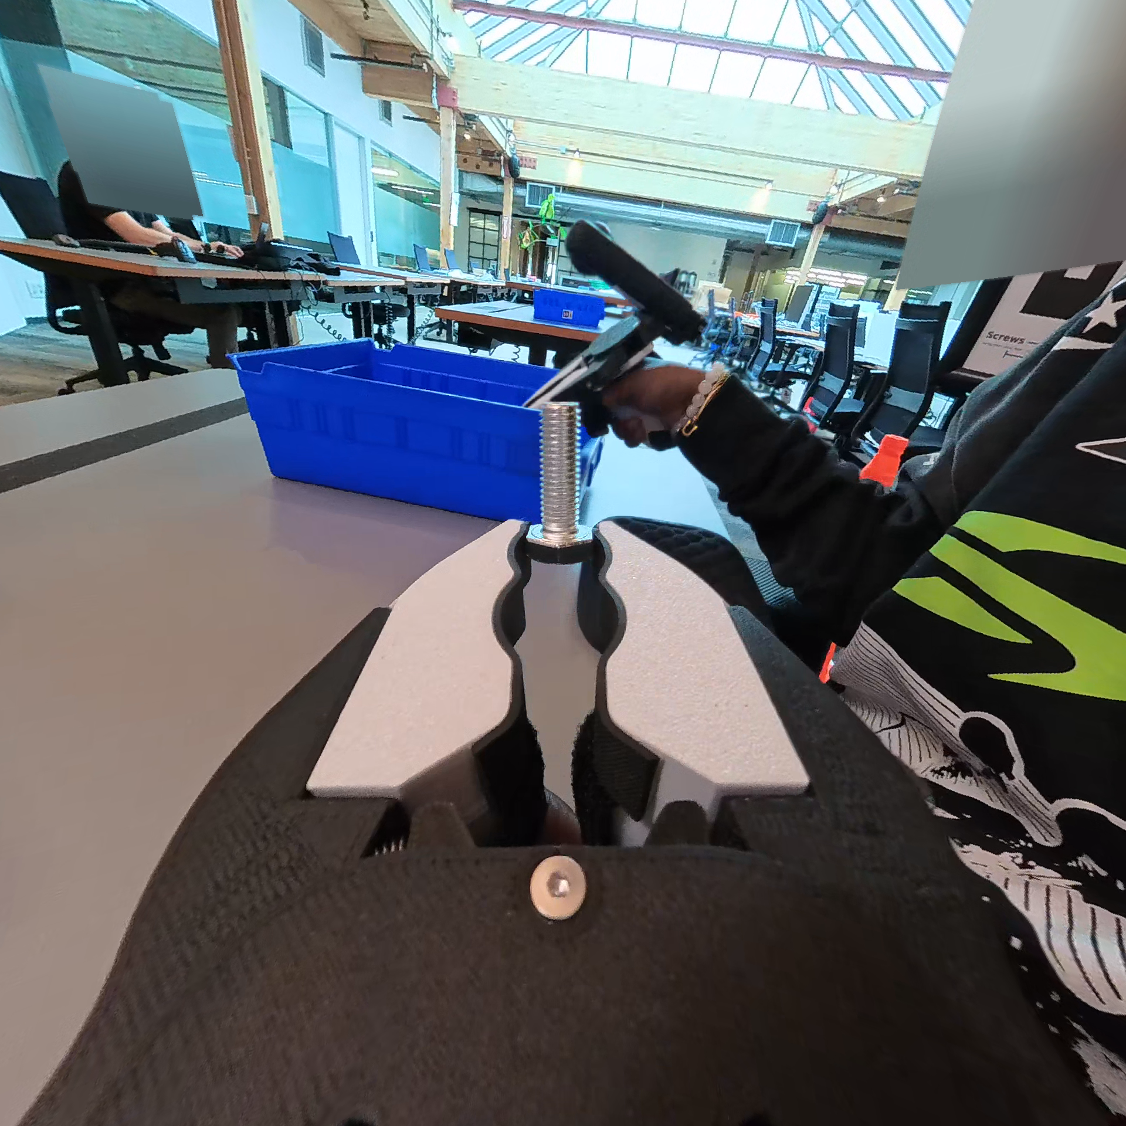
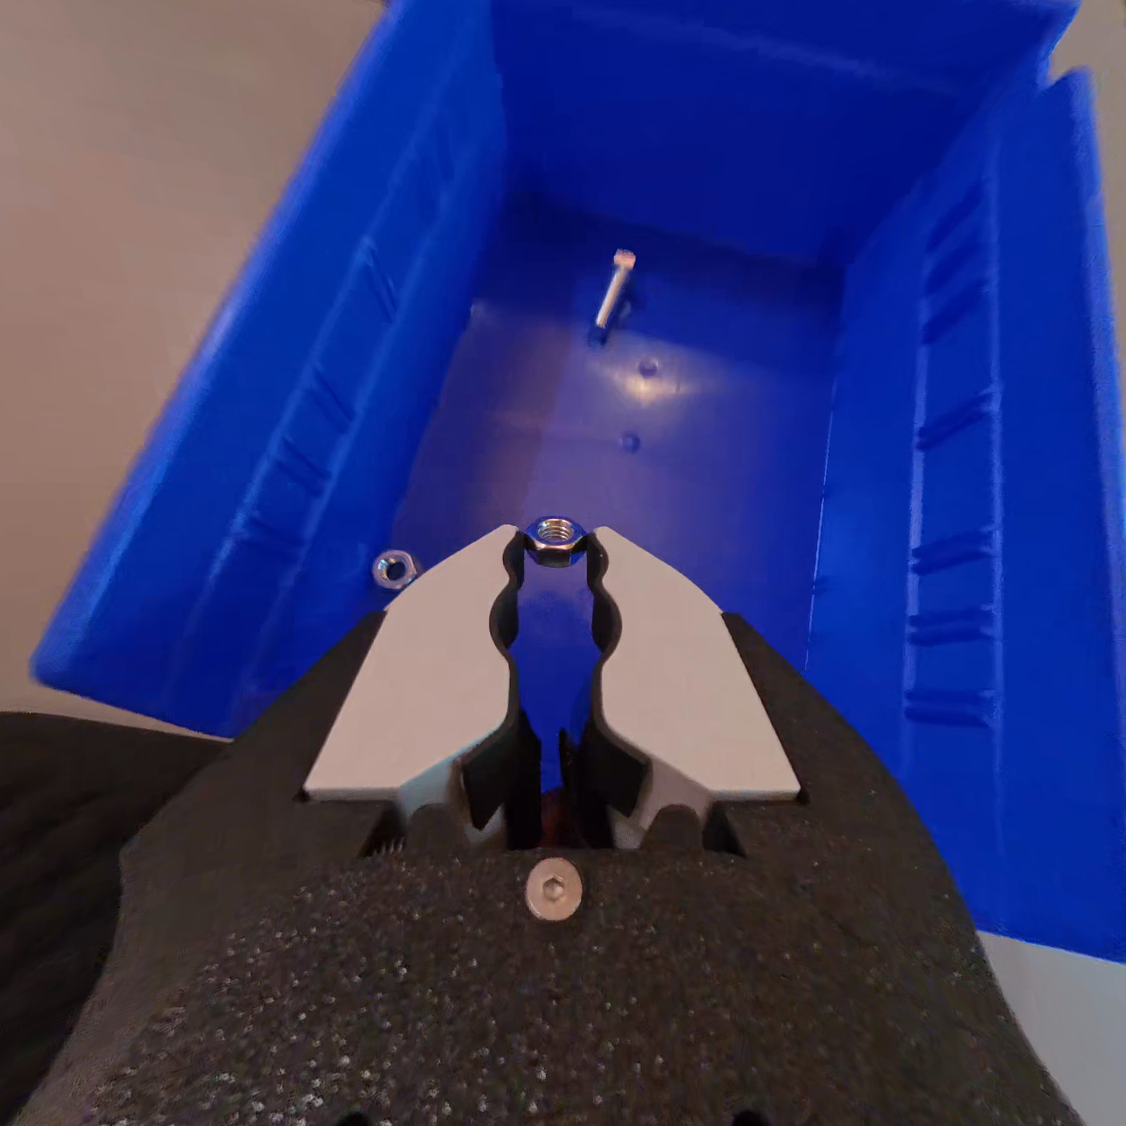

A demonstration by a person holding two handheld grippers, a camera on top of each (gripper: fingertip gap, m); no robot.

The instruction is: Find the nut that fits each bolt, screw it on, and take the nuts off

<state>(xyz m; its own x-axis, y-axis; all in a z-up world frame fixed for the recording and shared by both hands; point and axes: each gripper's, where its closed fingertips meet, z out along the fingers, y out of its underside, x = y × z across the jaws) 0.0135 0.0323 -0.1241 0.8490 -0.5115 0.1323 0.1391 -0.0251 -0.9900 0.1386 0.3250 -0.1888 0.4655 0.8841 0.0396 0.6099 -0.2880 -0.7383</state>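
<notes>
1. Left gripper (image 1: pixel 559 536) clamps a silver bolt (image 1: pixel 560 472) by its hex head. Both pads press on the head, and the threaded shank stands upright above the fingertips.
2. The bolt is held over the grey table (image 1: pixel 183 579), in front of the blue bin (image 1: pixel 396 432).
3. Right gripper (image 2: pixel 554 544) is narrowed onto a silver hex nut (image 2: pixel 554 541). The pads touch its flats on both sides and the threaded hole faces up toward the camera.
4. That nut is inside the blue bin (image 2: pixel 670 183), over the bin floor near the close end.
5. A second silver nut (image 2: pixel 395 568) lies on the bin floor by the left wall, just beside the right gripper's left finger (image 2: pixel 451 646).
6. A thin silver bolt (image 2: pixel 614 292) lies at the far end of the bin floor, well apart from both nuts.
7. In the left wrist view, the right gripper (image 1: pixel 615 347) is tilted down into the bin and held by a hand (image 1: pixel 646 402) in a black sleeve (image 1: pixel 810 487). Its fingertips are hidden by the bin wall there.
8. In the background a person (image 1: pixel 152 231) is seated at a desk (image 1: pixel 183 268).
</notes>
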